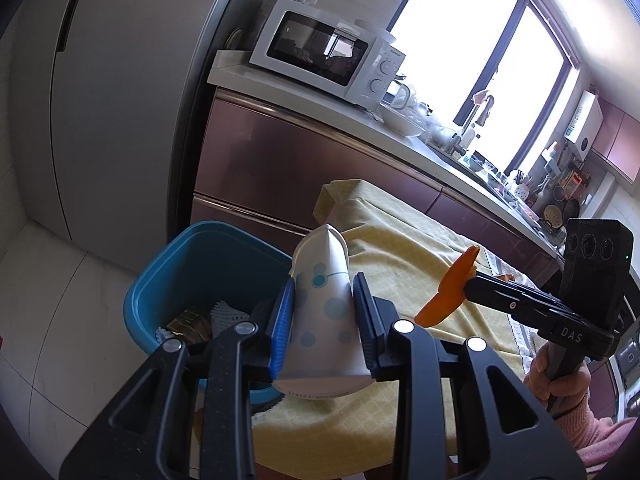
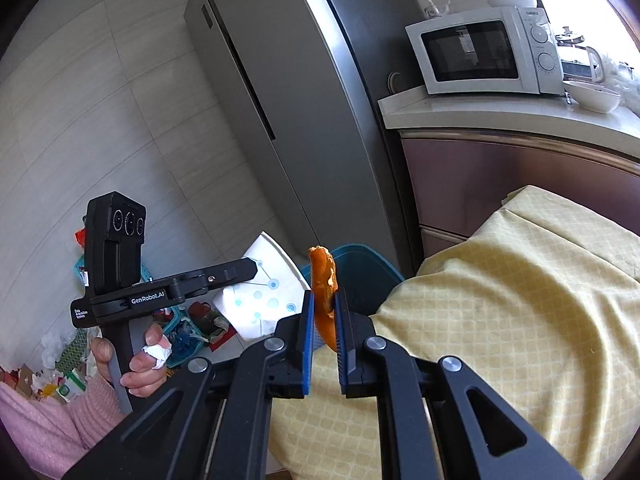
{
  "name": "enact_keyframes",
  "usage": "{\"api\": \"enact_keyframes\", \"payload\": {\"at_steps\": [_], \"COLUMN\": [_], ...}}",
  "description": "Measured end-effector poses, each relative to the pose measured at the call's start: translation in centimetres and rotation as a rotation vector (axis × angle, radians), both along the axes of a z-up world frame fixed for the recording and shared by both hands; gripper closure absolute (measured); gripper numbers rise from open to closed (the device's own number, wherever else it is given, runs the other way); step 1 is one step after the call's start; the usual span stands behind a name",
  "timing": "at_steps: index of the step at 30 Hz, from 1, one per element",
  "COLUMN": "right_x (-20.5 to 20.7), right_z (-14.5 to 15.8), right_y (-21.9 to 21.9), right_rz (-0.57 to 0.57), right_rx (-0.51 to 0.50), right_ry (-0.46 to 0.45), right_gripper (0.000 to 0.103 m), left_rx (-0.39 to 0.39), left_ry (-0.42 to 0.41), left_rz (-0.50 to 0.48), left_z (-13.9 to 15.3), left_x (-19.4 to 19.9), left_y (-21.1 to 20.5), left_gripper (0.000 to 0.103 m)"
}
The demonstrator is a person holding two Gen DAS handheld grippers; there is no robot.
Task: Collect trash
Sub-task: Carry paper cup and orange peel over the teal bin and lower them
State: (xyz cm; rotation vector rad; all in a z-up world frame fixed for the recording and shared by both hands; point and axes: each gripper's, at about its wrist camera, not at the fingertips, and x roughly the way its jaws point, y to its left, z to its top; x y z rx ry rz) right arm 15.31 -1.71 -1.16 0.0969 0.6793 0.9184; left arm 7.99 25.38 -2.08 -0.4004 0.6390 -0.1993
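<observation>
My left gripper (image 1: 323,300) is shut on a crushed white paper cup with blue dots (image 1: 322,312), held beside the rim of a blue bin (image 1: 208,264) that has some trash in it. The cup also shows in the right wrist view (image 2: 260,300). My right gripper (image 2: 323,312) is shut on an orange peel (image 2: 323,280), held above the table's edge near the bin (image 2: 360,268). The peel also shows in the left wrist view (image 1: 452,288), right of the cup.
A table with a yellow cloth (image 1: 408,248) stands right of the bin. A grey fridge (image 2: 288,120) is behind it. A counter with a white microwave (image 1: 328,56) runs along the window. Clutter lies on the floor (image 2: 192,320).
</observation>
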Motion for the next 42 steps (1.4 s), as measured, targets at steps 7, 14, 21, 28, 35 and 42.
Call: {"api": "enact_keyframes", "payload": {"at_steps": [7, 14, 21, 28, 35, 42], "right_x": [0.7, 1.4, 2.4, 3.7, 4.9, 6.1], "right_z": [0.1, -0.4, -1.0, -2.4, -4.2, -6.0], "right_y": [2.5, 4.3, 5.9, 7.3, 8.5, 9.3], "right_rz": [0.044, 0.064, 0.074, 0.070, 0.057, 0.040], "right_rx": [0.010, 0.011, 0.001, -0.018, -0.056, -0.093], "right_ry": [0.015, 0.044, 0.068, 0.108, 0.147, 0.197], "right_gripper": [0.094, 0.094, 0.094, 0.094, 0.094, 0.094], "left_rx": [0.001, -0.008, -0.009, -0.006, 0.003, -0.006], "left_ry": [0.028, 0.059, 0.076, 0.098, 0.127, 0.161], "left_rz": [0.028, 0.052, 0.069, 0.086, 0.094, 0.106], "left_z": [-1.3, -2.5, -3.4, -4.5, -5.6, -7.2], "left_x": [1.2, 2.4, 3.3, 4.1, 5.4, 6.9], "left_y": [1.1, 1.9, 2.1, 2.2, 2.2, 2.5], "left_gripper": [0.073, 0.073, 0.073, 0.073, 0.073, 0.071]}}
